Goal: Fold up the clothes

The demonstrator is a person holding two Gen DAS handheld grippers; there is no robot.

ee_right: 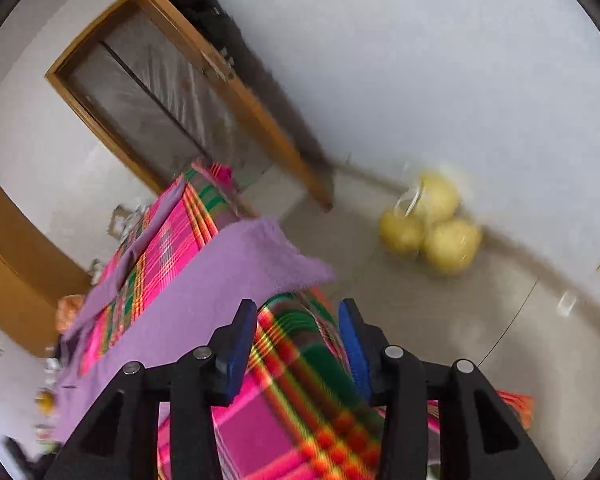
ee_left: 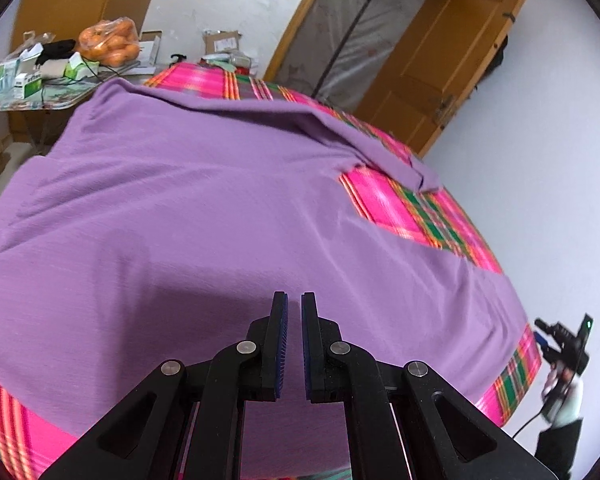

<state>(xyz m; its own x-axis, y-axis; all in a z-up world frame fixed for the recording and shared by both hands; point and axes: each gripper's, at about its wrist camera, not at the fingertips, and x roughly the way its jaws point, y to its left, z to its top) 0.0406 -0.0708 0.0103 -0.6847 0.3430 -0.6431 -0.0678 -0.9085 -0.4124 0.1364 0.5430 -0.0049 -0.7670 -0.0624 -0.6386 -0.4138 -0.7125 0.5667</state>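
- Here, no legible writing is showing; a bag of oranges (ee_left: 110,42) is sitting far ahead-left of the fingers.
- Left gripper (ee_left: 294,300) is hovering nearly closed, empty, over the purple garment (ee_left: 188,200).
- Right gripper (ee_right: 298,312) is gaping, empty; the garment's corner is lying ahead-left on the plaid blanket (ee_right: 284,400).

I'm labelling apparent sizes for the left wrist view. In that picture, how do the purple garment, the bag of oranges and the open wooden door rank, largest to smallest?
1. Purple garment, filling most of the picture, though it lies nearest the camera.
2. Open wooden door.
3. Bag of oranges, far back.
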